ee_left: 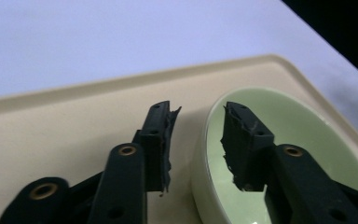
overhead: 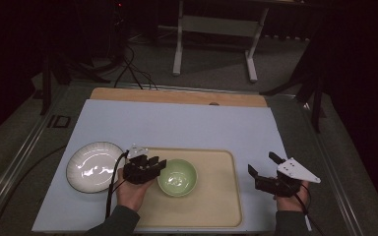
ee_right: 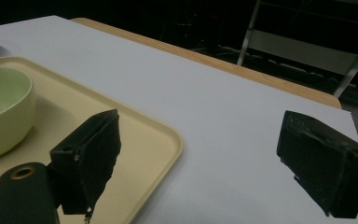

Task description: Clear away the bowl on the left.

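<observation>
Farthest left on my pale blue table mat sits a white plate with a dark rim, lying flat just beside the left edge of the beige tray. Next comes my left gripper, held in the left hand over the tray's left end. In the left gripper view its jaws are parted and straddle the near rim of the green bowl, one pad outside the wall, the other inside; I cannot tell whether either pad touches it. The bowl stands upright on the tray, left of its middle. Past the tray's right edge, my right gripper hangs over the bare mat with its jaws spread wide and nothing between them.
</observation>
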Available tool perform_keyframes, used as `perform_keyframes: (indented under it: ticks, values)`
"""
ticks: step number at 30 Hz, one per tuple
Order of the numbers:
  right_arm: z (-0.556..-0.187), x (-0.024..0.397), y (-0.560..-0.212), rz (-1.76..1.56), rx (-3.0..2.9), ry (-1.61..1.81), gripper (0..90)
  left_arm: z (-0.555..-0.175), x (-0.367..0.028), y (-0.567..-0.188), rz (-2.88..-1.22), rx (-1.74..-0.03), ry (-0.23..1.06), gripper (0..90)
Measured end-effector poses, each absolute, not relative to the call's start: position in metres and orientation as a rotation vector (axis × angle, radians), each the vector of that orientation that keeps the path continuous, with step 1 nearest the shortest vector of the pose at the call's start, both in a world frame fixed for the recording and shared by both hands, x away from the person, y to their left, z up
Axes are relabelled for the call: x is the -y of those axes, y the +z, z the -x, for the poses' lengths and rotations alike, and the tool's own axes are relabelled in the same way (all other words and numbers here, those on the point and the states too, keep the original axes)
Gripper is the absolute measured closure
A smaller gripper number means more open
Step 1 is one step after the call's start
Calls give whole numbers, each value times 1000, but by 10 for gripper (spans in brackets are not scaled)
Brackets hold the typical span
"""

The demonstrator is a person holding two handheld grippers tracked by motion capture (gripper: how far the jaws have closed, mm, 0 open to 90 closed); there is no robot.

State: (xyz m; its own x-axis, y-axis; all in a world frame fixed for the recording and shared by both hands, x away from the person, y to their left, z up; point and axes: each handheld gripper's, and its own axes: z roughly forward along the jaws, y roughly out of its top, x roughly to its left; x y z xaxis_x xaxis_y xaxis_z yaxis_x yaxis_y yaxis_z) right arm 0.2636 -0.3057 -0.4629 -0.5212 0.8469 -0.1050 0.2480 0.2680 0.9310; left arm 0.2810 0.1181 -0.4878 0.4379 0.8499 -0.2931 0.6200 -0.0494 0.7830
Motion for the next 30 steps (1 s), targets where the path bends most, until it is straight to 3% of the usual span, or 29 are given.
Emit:
perform_keyframes:
  ticks: [13,30]
  values:
    - [-263,306,-463,-985,-1927,1252,129,-275,-144,-462,-1723,-1266,381,493]
    - [-263,307,-462,-988,-1922,1255,129,-263,-207,-437,-1691,-1344,629,408]
